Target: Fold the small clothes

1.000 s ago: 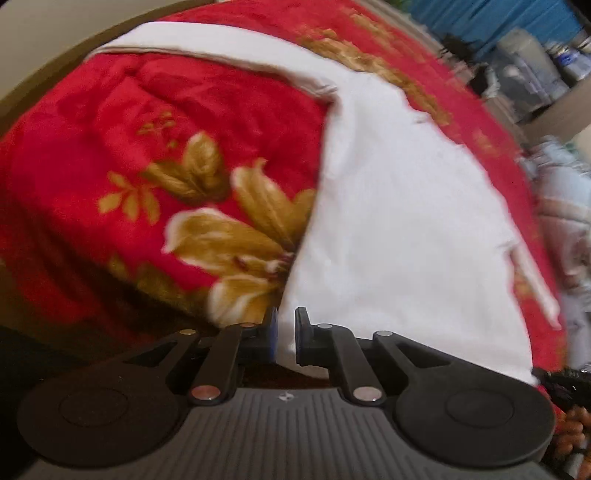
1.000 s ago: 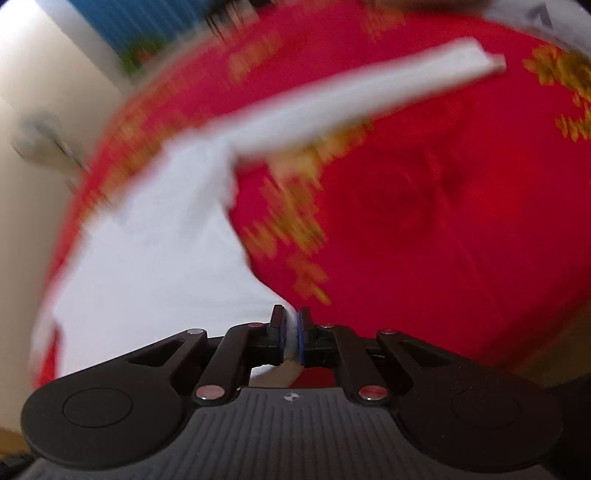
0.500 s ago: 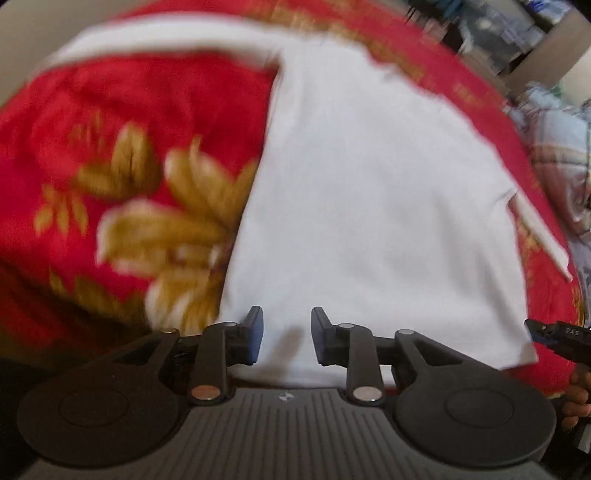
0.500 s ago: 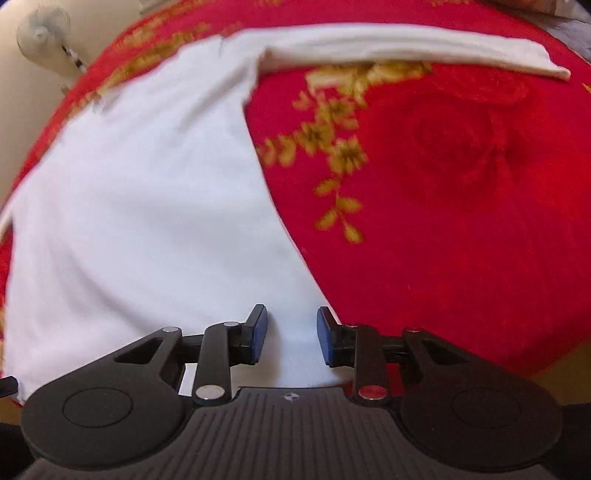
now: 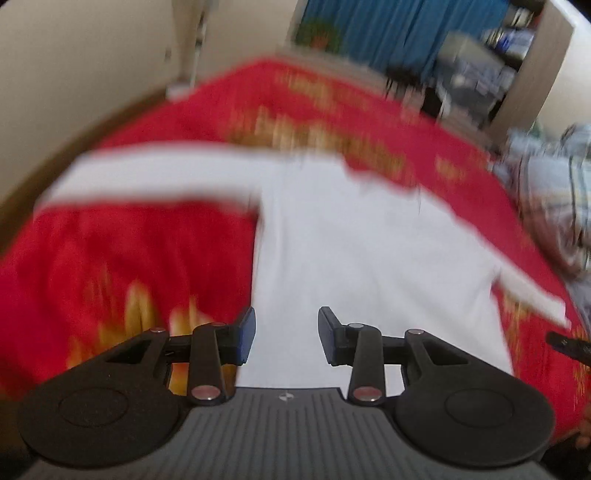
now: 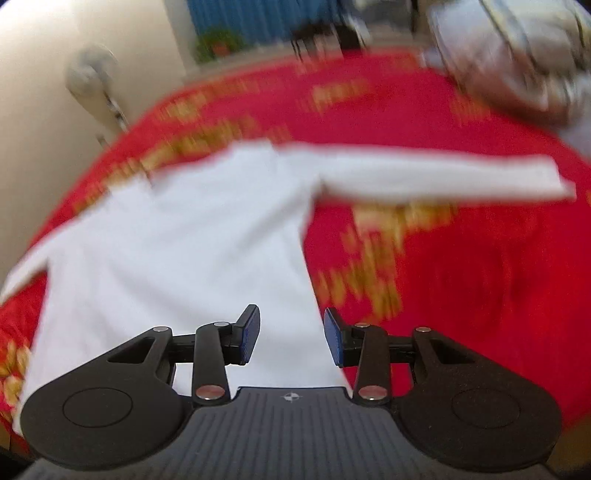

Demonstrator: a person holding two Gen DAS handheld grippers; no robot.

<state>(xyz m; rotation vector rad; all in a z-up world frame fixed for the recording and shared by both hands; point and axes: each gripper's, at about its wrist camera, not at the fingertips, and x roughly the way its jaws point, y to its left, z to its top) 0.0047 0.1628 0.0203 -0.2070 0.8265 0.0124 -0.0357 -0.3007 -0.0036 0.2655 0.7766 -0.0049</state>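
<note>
A white long-sleeved shirt [image 5: 369, 251] lies spread flat on a red blanket with gold flowers [image 5: 140, 258], one sleeve stretched out to each side. My left gripper [image 5: 287, 334] is open and empty above the shirt's near left hem corner. In the right wrist view the shirt [image 6: 177, 240] fills the left half, its sleeve reaching right. My right gripper [image 6: 291, 336] is open and empty above the near right hem corner. Both views are motion-blurred.
The blanket [image 6: 461, 277] covers a bed. A beige wall [image 5: 92, 55] stands at left, a blue curtain [image 5: 399, 29] at the back. A pile of grey checked cloth [image 5: 554, 192] lies at the bed's right edge. The other gripper's tip [image 5: 569, 345] shows at far right.
Both grippers were shut on the shirt's hem one second ago. They opened, let go of it and pulled back and up, so more of the bed and room shows.
</note>
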